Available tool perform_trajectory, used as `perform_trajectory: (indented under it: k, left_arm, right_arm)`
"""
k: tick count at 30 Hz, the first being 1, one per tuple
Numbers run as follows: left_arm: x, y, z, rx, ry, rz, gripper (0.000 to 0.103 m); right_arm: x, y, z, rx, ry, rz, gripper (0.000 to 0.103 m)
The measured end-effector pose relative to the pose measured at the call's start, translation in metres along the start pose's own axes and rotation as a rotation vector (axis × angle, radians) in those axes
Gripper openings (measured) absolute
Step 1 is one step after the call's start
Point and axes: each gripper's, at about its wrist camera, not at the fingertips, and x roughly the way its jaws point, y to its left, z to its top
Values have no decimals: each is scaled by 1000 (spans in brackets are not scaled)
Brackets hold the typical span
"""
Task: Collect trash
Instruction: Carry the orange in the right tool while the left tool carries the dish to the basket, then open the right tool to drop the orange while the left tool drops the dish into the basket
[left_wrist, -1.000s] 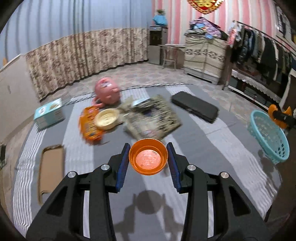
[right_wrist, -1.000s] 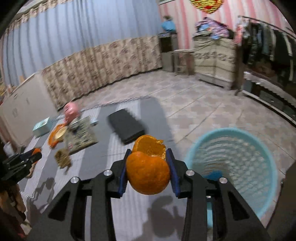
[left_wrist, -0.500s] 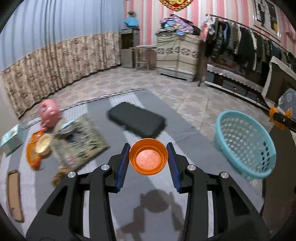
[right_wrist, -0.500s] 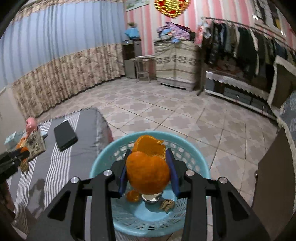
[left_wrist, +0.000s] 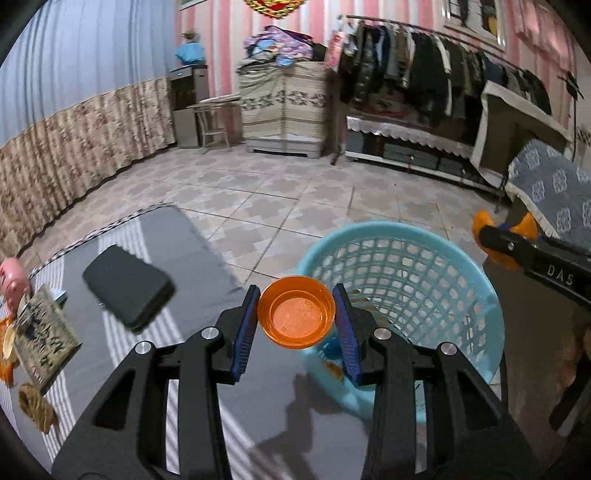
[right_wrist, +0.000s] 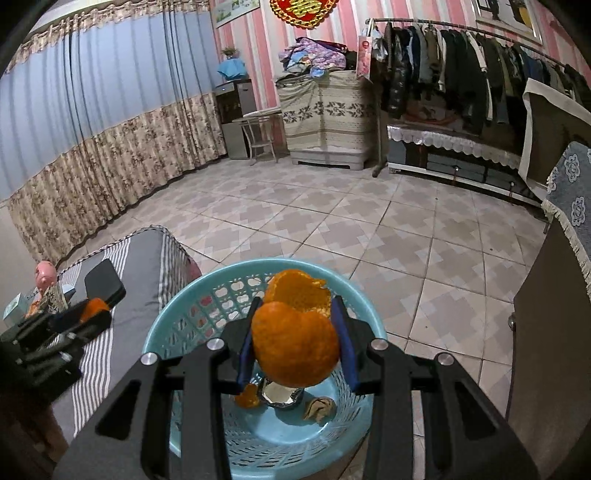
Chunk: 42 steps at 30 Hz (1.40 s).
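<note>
My left gripper (left_wrist: 296, 324) is shut on a small orange plastic cup (left_wrist: 296, 312) and holds it at the near left rim of the light blue basket (left_wrist: 436, 258). My right gripper (right_wrist: 295, 341) is shut on an orange peel (right_wrist: 295, 343) and holds it right above the same basket (right_wrist: 177, 325). Inside the basket lie a foil cup (right_wrist: 280, 397), a bit of peel (right_wrist: 247, 400) and a crumpled brown scrap (right_wrist: 319, 408). The right gripper shows at the right edge of the left wrist view (left_wrist: 517, 243).
The basket stands on the tiled floor beside a grey striped mattress (left_wrist: 155, 236). On the mattress lie a black case (left_wrist: 127, 286), a patterned packet (left_wrist: 46, 336), a brown crumpled scrap (left_wrist: 35, 408) and a pink toy (left_wrist: 13, 278). A dark cabinet (right_wrist: 554, 332) stands at the right.
Both grippers swung right, from the mattress to the basket. The right one went from beside the basket to over it. The left one came up to its rim. Both kept their hold.
</note>
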Motion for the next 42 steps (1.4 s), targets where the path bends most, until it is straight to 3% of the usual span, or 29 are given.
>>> perform_trajectory:
  k: [10,12,17,26,29,31,32,36,42]
  left_arm:
    - [36,-35,11,30,35,-64,40]
    - [39,-33,13,13,40,-59,56]
    - [30,-15,16,-20,9,-16,78]
    - [-1,51,7,-125,-16,110,91]
    - [-16,68,3,-143,-36,158,94]
    - [-25,75,2,-153,-47,175,96]
    - [-28,77,1,-157,-51,181,97]
    - [-43,89,-3,-177,-67,189,97]
    - [-58,95,-11,-172,-75,221,97]
  right_arm:
    - [8,-2,-2,15,16,4,38]
    - [8,-5,-2,28,16,3,38]
    - [10,-6,-2,27,18,-9,38]
    - [25,21,-2,-24,34,-1,38]
    - [34,29,-3,-38,41,-12,43]
    - [39,31,-6,-12,54,4,72]
    - [39,32,-6,-4,53,6,77]
    - [37,37,-7,-35,44,-46,86]
    - [27,30,-2,-6,5,-55,87]
